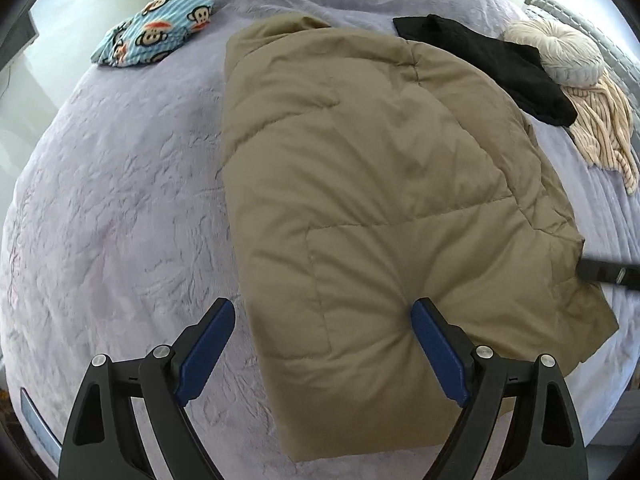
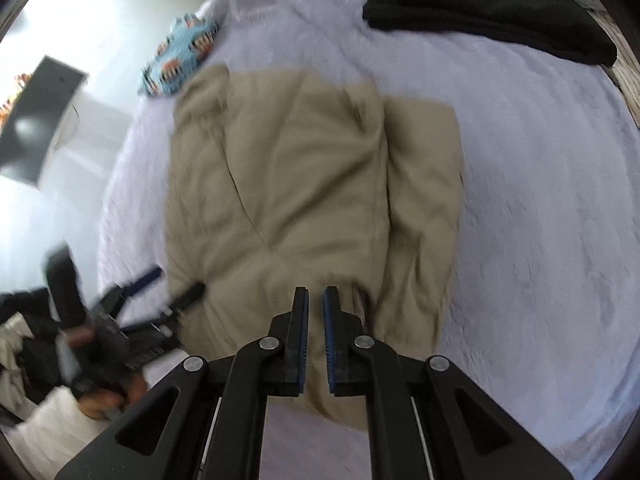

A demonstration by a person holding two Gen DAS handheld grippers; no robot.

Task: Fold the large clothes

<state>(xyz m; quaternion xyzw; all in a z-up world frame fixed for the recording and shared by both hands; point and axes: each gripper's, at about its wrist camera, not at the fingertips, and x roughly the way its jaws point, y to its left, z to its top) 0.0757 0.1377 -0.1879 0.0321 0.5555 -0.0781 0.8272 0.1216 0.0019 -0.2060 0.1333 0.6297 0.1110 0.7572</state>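
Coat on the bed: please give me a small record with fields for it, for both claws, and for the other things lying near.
coat: tan padded coat, lying folded on the lilac bed cover
left claw: open, fingers astride the coat's near corner
right claw: nearly closed, narrow gap, nothing visibly gripped
nearby: black garment, monkey-print cloth, round cream cushion, striped cream cloth

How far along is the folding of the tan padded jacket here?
Done: the tan padded jacket lies folded into a narrow block on the lilac bedspread. In hand: nothing; the left tool is open, the right tool nearly closed, empty. Left: probably a crosswise fold.
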